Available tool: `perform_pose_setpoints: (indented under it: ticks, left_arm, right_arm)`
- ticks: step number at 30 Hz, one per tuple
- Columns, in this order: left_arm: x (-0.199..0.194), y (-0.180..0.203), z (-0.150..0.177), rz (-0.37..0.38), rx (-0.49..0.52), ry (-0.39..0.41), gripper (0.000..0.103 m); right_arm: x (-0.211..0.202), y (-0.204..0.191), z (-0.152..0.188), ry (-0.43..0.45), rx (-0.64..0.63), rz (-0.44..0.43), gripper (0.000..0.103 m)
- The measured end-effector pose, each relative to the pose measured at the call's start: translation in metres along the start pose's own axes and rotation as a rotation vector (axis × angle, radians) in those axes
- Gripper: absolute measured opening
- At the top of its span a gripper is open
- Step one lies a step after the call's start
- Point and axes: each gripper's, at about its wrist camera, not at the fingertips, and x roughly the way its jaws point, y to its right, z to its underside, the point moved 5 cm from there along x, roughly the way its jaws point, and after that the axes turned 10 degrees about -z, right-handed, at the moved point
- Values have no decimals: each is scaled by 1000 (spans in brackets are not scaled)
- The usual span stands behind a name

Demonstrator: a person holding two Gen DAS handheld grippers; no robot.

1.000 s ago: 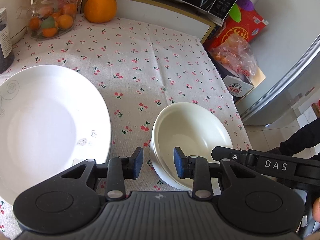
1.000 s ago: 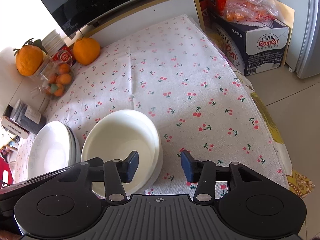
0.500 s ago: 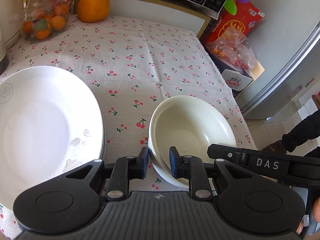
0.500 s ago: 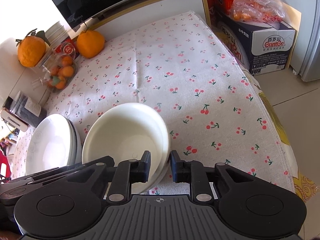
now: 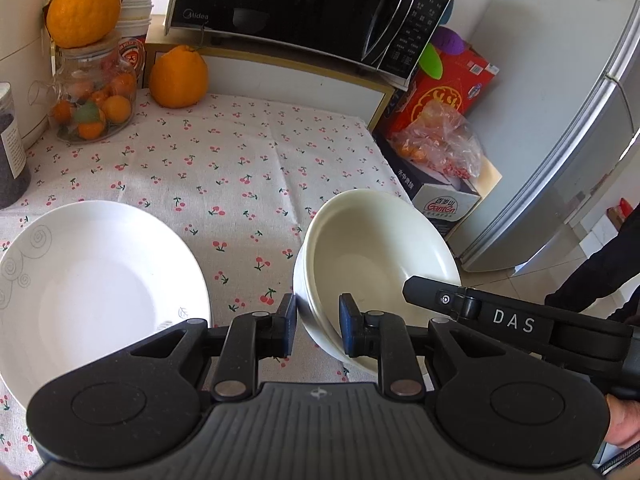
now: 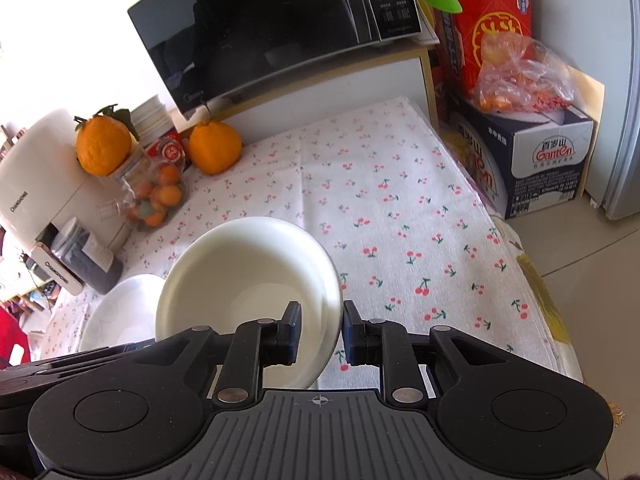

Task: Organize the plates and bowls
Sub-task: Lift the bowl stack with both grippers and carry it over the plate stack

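Observation:
A small stack of cream bowls (image 5: 380, 248) hangs tilted a little above the cherry-print tablecloth (image 5: 240, 168). My left gripper (image 5: 318, 316) is shut on the stack's near left rim. My right gripper (image 6: 322, 324) is shut on the right rim of the same bowls (image 6: 248, 272); its black body with white letters shows in the left wrist view at the bowls' right side. A stack of white plates (image 5: 92, 292) with grey swirl marks lies flat on the cloth to the left of the bowls, and shows as plates (image 6: 116, 312) behind them in the right wrist view.
At the table's back stand a black microwave (image 5: 304, 4), a large orange (image 5: 178, 76), a glass jar of small fruit (image 5: 94, 96) and a dark canister (image 5: 10, 148). Past the right table edge are cardboard boxes (image 6: 536, 156), a bag of oranges and a silver fridge (image 5: 580, 140).
Both grippers closed on the bowl stack's rim, one on each side. Since then the bowls have risen off the cloth and both views have tipped up toward the microwave.

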Motion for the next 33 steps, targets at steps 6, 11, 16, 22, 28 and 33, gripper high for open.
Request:
perform_pose_setpoints:
  ticks: [6, 11, 16, 22, 28, 33]
  left_arm:
    - [-18, -10, -10, -22, -27, 61, 20]
    - [-27, -31, -13, -49, -70, 76, 20]
    - [-36, -53, -11, -87, -105, 82, 19]
    - [-42, -78, -9, -114, -158, 68, 20]
    - [-48, -104, -6, -138, -202, 64, 20]
    - [-44, -117, -1, -167, -224, 38, 20]
  right_arm:
    - [-1, -25, -5, 37, -34, -20, 21]
    - [7, -51, -3, 27, -71, -39, 21]
    - [22, -76, 3, -2, -102, -62, 21]
    - [40, -102, 13, -43, -127, -83, 22]
    - [56, -124, 21, -84, -147, -117, 22]
    - [70, -134, 27, -121, -154, -125, 21]
